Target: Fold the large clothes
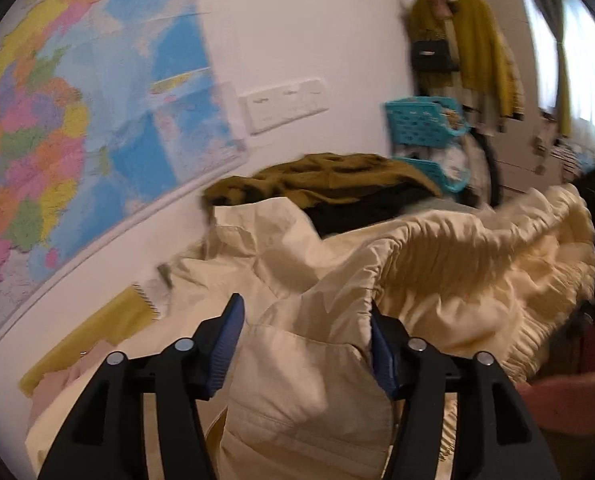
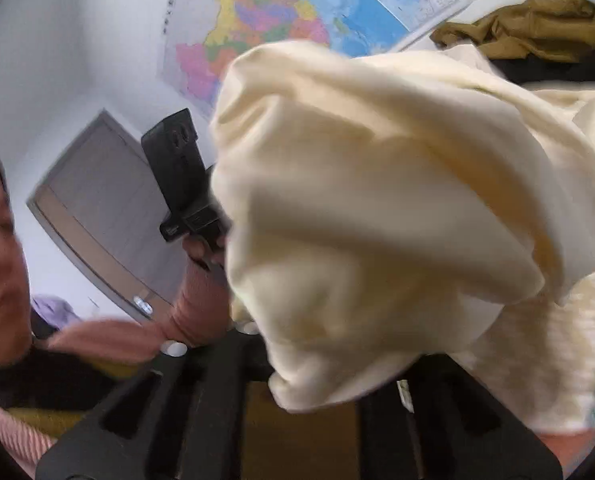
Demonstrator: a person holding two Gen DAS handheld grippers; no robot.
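Observation:
A large cream padded jacket (image 1: 437, 264) lies rumpled on the bed. My left gripper (image 1: 305, 320) is wide open, its blue pads (image 1: 227, 344) on either side of a bunched fold of the jacket that rises between them, with a gap on the left side. In the right wrist view the cream jacket (image 2: 377, 208) hangs bunched right in front of the camera and hides the right gripper's fingertips. The left gripper's black body (image 2: 181, 176) shows beyond it, held by a hand in a pink sleeve.
An olive garment (image 1: 337, 176) and a dark one lie on the bed behind the jacket. A map (image 1: 77, 120) covers the wall. Turquoise baskets (image 1: 421, 120) and hanging clothes (image 1: 477, 48) stand at the back right. The person's face is at the left of the right wrist view.

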